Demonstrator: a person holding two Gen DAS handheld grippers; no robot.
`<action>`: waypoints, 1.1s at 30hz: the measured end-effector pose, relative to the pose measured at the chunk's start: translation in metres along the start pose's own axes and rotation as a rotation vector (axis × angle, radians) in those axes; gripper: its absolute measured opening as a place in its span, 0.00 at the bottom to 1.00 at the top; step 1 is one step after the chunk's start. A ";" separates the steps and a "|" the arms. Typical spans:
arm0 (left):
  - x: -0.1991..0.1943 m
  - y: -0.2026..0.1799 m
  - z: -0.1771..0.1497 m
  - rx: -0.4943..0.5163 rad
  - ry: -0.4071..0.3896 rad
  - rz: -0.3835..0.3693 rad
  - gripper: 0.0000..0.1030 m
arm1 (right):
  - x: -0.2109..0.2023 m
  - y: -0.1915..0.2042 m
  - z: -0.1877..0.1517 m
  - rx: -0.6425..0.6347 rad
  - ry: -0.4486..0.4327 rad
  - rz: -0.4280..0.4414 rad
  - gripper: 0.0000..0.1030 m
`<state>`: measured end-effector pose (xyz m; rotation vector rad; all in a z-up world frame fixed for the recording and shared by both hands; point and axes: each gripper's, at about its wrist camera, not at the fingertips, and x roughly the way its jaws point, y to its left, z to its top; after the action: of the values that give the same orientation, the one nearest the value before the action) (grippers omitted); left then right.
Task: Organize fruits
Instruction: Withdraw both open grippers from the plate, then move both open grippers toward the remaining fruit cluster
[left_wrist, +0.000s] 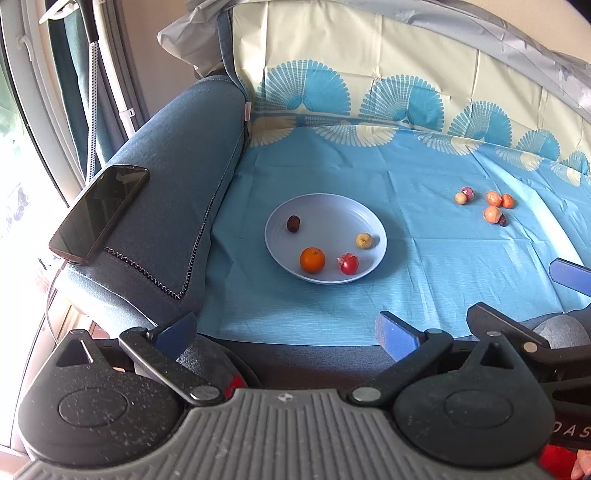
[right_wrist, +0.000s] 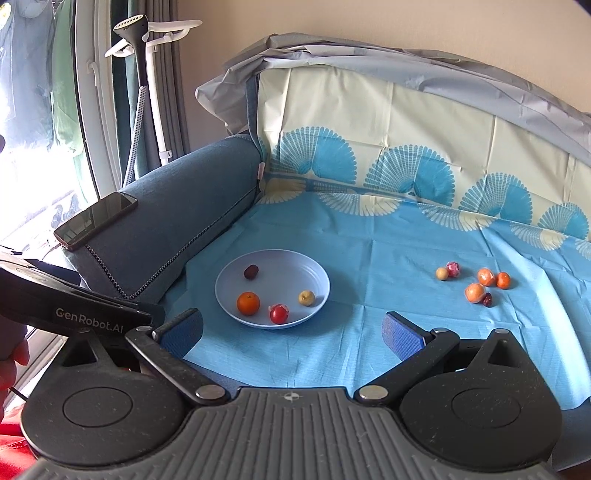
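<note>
A pale blue plate (left_wrist: 328, 210) (right_wrist: 280, 262) rests on the blue cloth and holds an orange (left_wrist: 312, 260) (right_wrist: 248, 303), a red wrapped fruit (left_wrist: 348, 263) (right_wrist: 278, 314), a yellowish fruit (left_wrist: 364, 240) (right_wrist: 306, 297) and a dark date (left_wrist: 293, 223) (right_wrist: 250, 271). To its right lies a loose cluster of several small fruits (left_wrist: 493, 206) (right_wrist: 476, 284) on the cloth. My left gripper (left_wrist: 291, 332) is open near the sofa's front edge, nothing between its fingers. My right gripper (right_wrist: 293, 334) is open too, short of the plate and empty.
A black phone (left_wrist: 99, 214) (right_wrist: 96, 219) lies on the blue sofa armrest (left_wrist: 177, 192) at the left. The patterned cloth (left_wrist: 424, 258) covers the seat and backrest. The right gripper's body (left_wrist: 569, 277) shows at the left view's right edge. A garment steamer (right_wrist: 136, 44) stands by the window.
</note>
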<state>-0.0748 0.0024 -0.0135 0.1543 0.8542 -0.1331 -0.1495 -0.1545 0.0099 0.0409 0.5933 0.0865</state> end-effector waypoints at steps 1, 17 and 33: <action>0.001 0.000 0.000 -0.001 0.002 0.000 1.00 | 0.001 0.000 0.000 0.001 0.003 0.000 0.99; 0.022 -0.020 0.016 0.040 0.050 -0.018 1.00 | 0.019 -0.028 -0.005 0.087 0.025 -0.009 0.99; 0.132 -0.212 0.147 0.101 0.140 -0.349 1.00 | 0.055 -0.250 -0.008 0.288 -0.048 -0.442 0.99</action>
<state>0.0820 -0.2406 -0.0355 0.1083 1.0093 -0.4978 -0.0911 -0.3983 -0.0430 0.1896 0.5511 -0.4285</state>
